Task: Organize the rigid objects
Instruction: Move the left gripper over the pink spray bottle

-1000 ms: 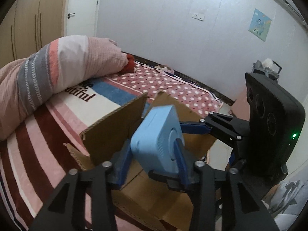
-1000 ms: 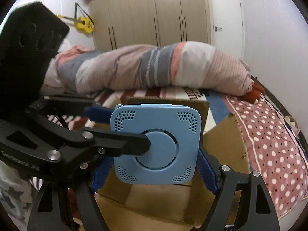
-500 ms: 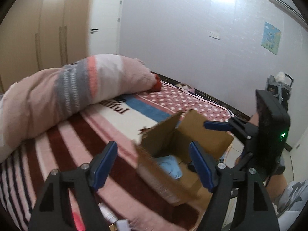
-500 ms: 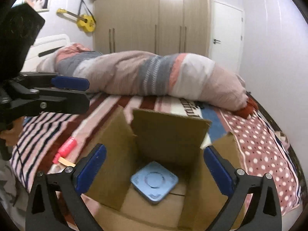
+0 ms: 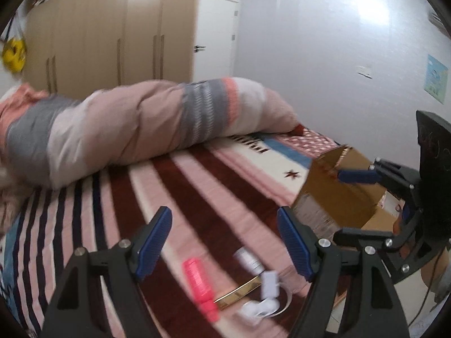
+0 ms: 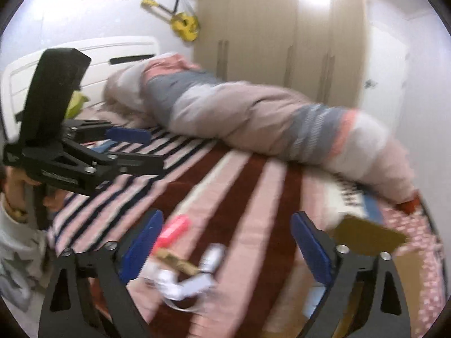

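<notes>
A small pile of objects lies on the striped bed near its front edge: a pink-red bottle (image 5: 198, 287) (image 6: 173, 229), a flat gold bar (image 5: 238, 290) (image 6: 176, 262), a white cylinder (image 5: 248, 259) (image 6: 212, 256) and a white charger with cable (image 5: 265, 295) (image 6: 180, 284). The open cardboard box (image 5: 335, 194) (image 6: 369, 235) stands to their right. My left gripper (image 5: 225, 248) is open and empty above the pile. My right gripper (image 6: 225, 250) is open and empty, over the same pile. Both views are motion-blurred.
A rolled pink and grey duvet (image 5: 135, 129) (image 6: 282, 118) lies across the far side of the bed. Wardrobes (image 6: 282, 36) and a door (image 5: 217, 39) stand behind. The bed's near edge runs just below the pile.
Both grippers let go of the blue square device, which dropped into the box. Both then swung left away from the box to over the pile of small objects.
</notes>
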Action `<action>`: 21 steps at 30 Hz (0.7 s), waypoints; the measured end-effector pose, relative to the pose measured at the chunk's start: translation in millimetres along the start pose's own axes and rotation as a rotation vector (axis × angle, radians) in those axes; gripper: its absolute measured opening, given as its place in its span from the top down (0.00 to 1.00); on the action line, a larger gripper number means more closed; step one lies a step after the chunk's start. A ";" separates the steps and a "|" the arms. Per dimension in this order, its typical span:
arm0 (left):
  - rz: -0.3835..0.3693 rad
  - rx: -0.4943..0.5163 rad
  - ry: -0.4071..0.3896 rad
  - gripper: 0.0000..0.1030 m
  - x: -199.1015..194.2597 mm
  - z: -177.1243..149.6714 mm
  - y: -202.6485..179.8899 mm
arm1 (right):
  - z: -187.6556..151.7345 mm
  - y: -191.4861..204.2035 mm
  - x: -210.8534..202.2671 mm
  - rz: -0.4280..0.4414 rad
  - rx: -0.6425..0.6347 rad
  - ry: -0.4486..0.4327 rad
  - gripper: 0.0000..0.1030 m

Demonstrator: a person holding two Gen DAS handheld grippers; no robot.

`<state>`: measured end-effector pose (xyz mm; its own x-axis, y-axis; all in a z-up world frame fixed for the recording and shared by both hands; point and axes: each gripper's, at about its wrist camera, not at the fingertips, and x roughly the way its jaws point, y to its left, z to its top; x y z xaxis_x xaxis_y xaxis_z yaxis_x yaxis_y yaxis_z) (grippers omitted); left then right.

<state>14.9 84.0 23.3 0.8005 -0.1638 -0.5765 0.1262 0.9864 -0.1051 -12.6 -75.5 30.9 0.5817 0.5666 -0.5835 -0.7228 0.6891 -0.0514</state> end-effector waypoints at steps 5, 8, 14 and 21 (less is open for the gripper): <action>-0.029 -0.097 0.022 0.28 8.9 -34.8 48.6 | -8.3 37.8 71.5 0.117 0.033 0.150 0.23; -0.045 -0.134 0.047 0.28 24.0 -51.9 68.4 | -22.7 46.9 117.2 0.176 0.086 0.263 0.32; -0.080 -0.189 0.092 0.28 53.8 -79.0 94.2 | -44.0 46.1 192.5 0.248 0.200 0.417 0.43; -0.114 -0.210 0.128 0.28 80.0 -91.0 101.9 | -60.2 43.3 239.3 0.304 0.319 0.493 0.61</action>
<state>38.4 170.5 -107.3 0.7057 -0.2871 -0.6477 0.0765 0.9397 -0.3332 72.8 62.7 -159.7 0.0751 0.5362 -0.8407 -0.6380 0.6738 0.3728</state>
